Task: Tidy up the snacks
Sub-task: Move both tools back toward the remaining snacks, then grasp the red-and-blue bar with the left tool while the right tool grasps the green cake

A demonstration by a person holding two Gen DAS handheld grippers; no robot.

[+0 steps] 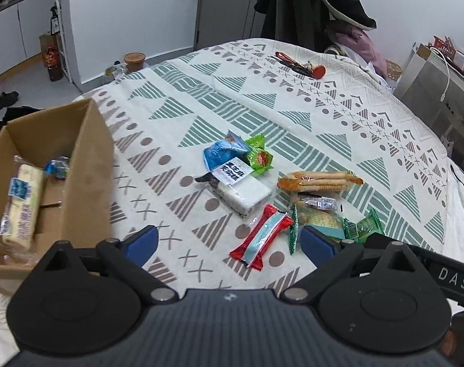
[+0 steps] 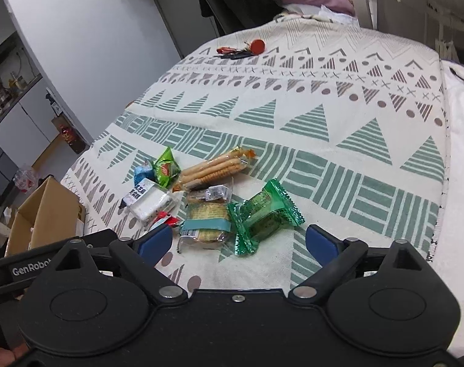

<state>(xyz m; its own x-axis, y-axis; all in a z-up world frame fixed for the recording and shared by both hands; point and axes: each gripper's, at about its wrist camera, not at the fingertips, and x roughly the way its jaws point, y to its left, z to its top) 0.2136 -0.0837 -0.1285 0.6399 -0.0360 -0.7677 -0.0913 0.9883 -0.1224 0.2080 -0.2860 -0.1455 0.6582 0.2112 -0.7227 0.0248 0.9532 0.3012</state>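
patterned woven cloth (image 2: 339,128), crinkly snack wrappers (image 2: 264,214)

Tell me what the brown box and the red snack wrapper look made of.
The open brown box looks like matte corrugated cardboard: raw folded flaps, scuffed wall. The long red snack wrapper seems glossy plastic film: it shows glare and crimped ends.

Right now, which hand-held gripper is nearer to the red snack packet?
Left. The red snack packet lies between the open fingers of the left hand-held gripper. The right hand-held gripper sits off to its right, over the green packet.
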